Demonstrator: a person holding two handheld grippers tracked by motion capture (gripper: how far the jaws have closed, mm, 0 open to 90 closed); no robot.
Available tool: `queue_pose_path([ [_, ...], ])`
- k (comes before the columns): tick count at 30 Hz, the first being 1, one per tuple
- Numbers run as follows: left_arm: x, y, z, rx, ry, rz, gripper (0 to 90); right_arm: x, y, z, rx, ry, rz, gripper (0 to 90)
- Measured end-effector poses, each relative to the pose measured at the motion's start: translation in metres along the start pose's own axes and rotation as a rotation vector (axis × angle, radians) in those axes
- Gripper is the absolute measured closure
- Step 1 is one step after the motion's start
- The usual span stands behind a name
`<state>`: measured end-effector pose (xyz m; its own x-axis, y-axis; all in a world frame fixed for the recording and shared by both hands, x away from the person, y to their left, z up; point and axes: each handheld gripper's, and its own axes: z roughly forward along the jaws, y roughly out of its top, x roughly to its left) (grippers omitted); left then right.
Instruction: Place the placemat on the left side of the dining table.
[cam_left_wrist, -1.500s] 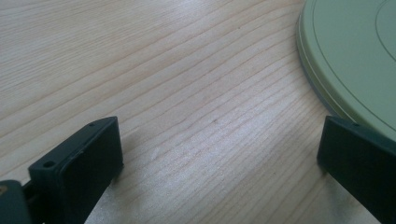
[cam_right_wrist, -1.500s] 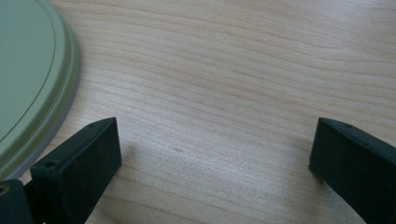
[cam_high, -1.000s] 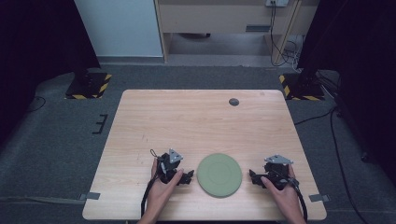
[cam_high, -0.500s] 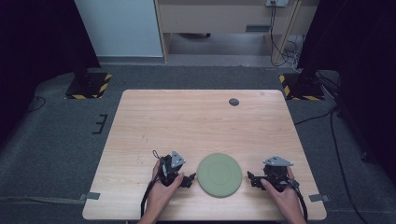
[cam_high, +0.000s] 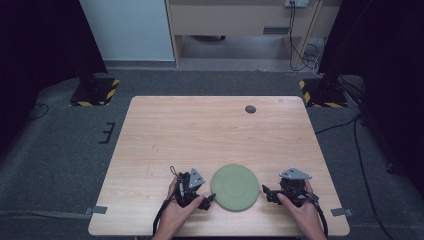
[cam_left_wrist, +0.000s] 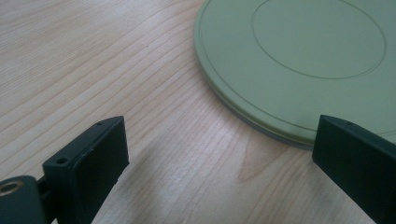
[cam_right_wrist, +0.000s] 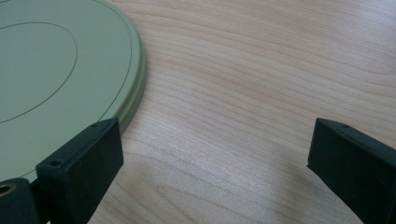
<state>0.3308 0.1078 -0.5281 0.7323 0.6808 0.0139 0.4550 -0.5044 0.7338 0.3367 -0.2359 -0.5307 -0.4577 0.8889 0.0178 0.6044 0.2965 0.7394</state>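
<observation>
- Plate (cam_high: 235, 187): green, round, flat on the worktop (cam_high: 210, 135), near the front edge, between the two tongs.
- Left tongs (cam_high: 206, 199): on the worktop just left of the plate, held in the left hand (cam_high: 176, 215), tips pointing right at the rim. Touching the rim or just short of it: cannot tell from the high view.
- Left gripper view: jaws spread wide, nothing between them but bare wood; plate (cam_left_wrist: 299, 60) rim runs behind the right jaw.
- Right tongs (cam_high: 265, 192): on the worktop just right of the plate, held in the right hand (cam_high: 302, 215), tips pointing left, a small gap to the rim.
- Right gripper view: jaws spread wide, bare wood between them; plate (cam_right_wrist: 56, 79) edge sits behind the left jaw.
- Neither tongs pinch anything.
- Small dark disc (cam_high: 250, 109) near the far edge of the worktop, well apart from the plate.
</observation>
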Motion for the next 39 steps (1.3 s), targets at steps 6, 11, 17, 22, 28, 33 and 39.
queue_pose_path([
  [6, -0.001, 0.001, 0.002, 0.001, -0.005, -0.011, 1.6, 0.004, 0.000, 0.000, -0.008, 0.016, -0.017, 3.7],
  [11, -0.001, 0.001, 0.002, 0.001, -0.004, -0.014, 0.7, 0.007, 0.001, 0.001, -0.009, 0.026, -0.028, 3.6],
  [17, -0.002, 0.002, 0.003, 0.003, 0.007, -0.011, 0.0, 0.013, 0.001, 0.003, -0.003, 0.024, -0.042, 3.2],
  [22, -0.002, 0.005, 0.006, 0.004, 0.019, -0.014, 0.0, 0.012, 0.002, 0.004, -0.007, 0.009, -0.033, 3.4],
  [28, 0.000, 0.006, 0.008, 0.002, 0.022, -0.022, 0.0, 0.011, 0.003, 0.007, -0.015, -0.008, -0.028, 3.5],
  [33, 0.000, 0.006, 0.009, -0.002, 0.027, -0.023, 0.0, 0.010, 0.005, 0.008, -0.018, -0.016, -0.025, 4.1],
  [39, -0.003, 0.006, 0.007, -0.004, 0.045, -0.019, 0.8, 0.013, 0.003, 0.004, -0.018, 0.007, -0.032, 3.9],
])
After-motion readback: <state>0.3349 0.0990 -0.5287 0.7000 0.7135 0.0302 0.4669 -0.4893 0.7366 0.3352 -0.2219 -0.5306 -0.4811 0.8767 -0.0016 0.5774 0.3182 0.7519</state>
